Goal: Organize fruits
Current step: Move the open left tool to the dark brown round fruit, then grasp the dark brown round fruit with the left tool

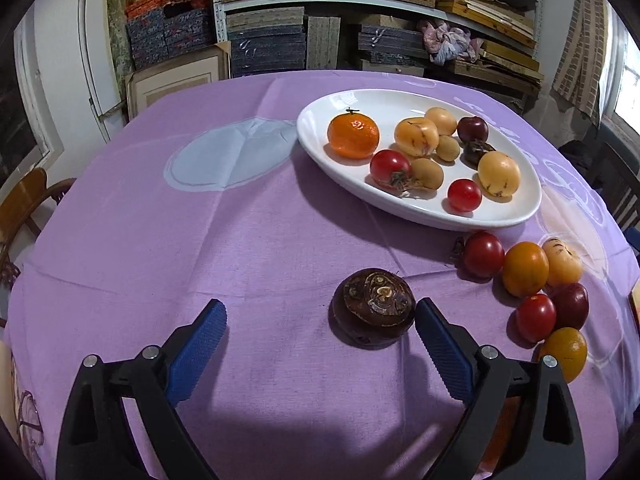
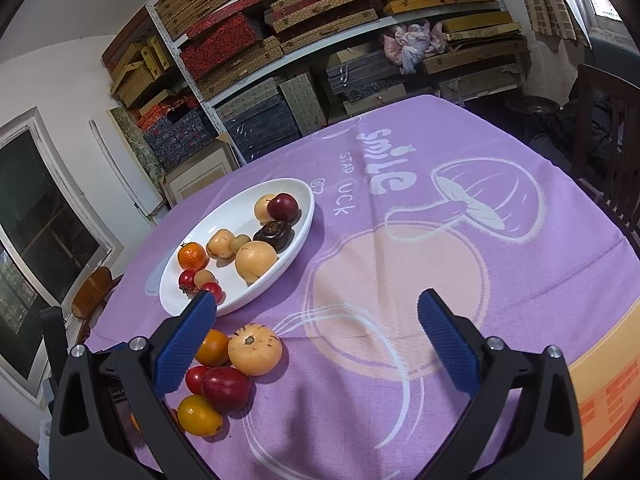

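A white oval plate on the purple cloth holds several fruits, among them a mandarin. A dark brown water chestnut lies on the cloth just ahead of my left gripper, close to its right finger; the gripper is open and empty. A cluster of loose fruits lies on the cloth to the right. In the right wrist view the plate is at left and the loose cluster lies beside the left finger. My right gripper is open and empty above the cloth.
Shelves with stacked boxes stand behind the table. A wooden chair is at the left edge and a dark chair at the right. The table's orange edge is near right.
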`<state>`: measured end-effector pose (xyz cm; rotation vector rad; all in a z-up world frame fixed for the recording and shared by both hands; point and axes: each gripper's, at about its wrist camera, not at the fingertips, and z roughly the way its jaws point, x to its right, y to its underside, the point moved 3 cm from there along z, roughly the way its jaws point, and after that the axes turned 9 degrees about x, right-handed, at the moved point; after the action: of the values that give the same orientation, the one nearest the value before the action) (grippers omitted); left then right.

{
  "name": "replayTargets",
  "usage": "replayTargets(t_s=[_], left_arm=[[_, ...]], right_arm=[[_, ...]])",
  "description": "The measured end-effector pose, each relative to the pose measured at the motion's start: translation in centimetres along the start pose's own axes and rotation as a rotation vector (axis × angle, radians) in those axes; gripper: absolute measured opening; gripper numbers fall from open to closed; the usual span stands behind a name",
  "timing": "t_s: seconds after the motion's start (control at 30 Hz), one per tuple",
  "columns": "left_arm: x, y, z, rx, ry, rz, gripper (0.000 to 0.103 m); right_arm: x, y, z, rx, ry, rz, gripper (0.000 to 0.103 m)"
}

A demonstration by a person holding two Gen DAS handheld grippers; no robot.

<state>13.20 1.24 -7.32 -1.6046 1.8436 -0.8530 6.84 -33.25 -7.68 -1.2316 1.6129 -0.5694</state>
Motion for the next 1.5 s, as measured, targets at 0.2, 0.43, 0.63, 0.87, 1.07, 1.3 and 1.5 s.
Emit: replayTargets(t_s=[0.2,0.43,0.63,0.87,1.07,1.3,1.5], left_arm=[[1.7,-0.2,-0.7,0.051,0.025,0.075,0.091],[2.0,-0.2,0.3,0.003,0.03,0.061,0.089],[1.0,0.1,1.0,-0.033,0.028,0.029,0.067],[0.9,0.2,0.8,-0.032,0.024,0.029,0.062],[0.1,0.2,0.4,-0.022,0.023,0.014,0.045],[-1.6,0.1,-1.0,0.01,-0.03,-0.012,0.045],[-1.8,0.2,-0.9,-0.006,-0.028,-0.023,0.045]], right_arm=[[-0.2,0.2,0.0,-0.004,-0.001,-0.008,0.099],[-0.3,0.3,0.3,-0.007,0.004,-0.009,0.099],[-0.3,0.4,0.3,-0.009,0.003,-0.01,0.099],[-0.3,0.5,0.3,-0.014,0.002,-0.014,0.099],[-1.9,1.2,0.7,-0.049,-0.008,-0.099,0.099],[-5.5,3.8,1.9,-0.116,0.036,-0.402,0.097],[-5.0,4.7,3.6,-0.176,0.029,-0.387,0.077]])
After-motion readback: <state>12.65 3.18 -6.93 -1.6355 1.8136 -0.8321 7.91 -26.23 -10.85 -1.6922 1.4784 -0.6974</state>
